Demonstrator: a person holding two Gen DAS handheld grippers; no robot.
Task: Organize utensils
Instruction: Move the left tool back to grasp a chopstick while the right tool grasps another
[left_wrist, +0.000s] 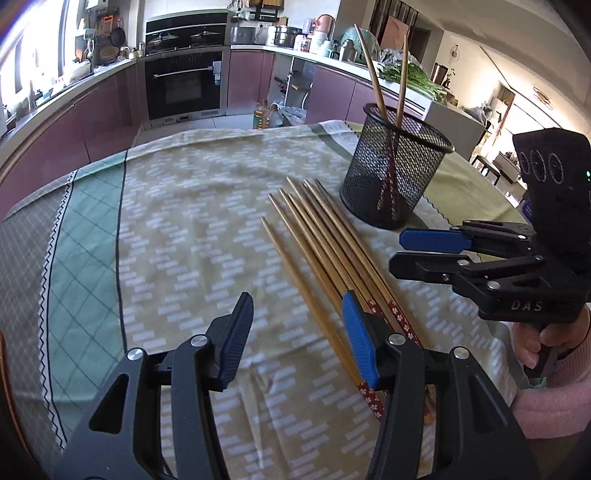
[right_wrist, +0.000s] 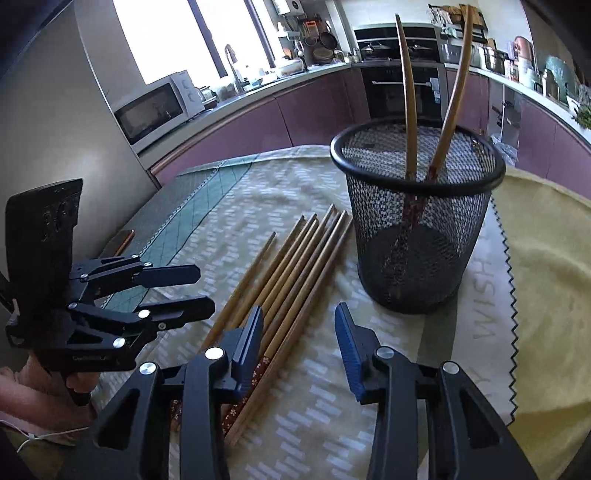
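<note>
Both grippers' fingers (left_wrist: 354, 332) apart, empty. Best to pinch 1 chopstick (left_wrist: 295, 266) lying by left fingers, then drop in mesh cup (right_wrist: 417, 221).

Tablecloth (left_wrist: 192, 221) under both sets of jaws. Oven (left_wrist: 184, 85) straight ahead of left jaws, greens (left_wrist: 413, 75) ahead-right. Microwave (right_wrist: 155, 107) ahead-left of right jaws, oil bottles (left_wrist: 264, 114) past the cloth edge.
</note>
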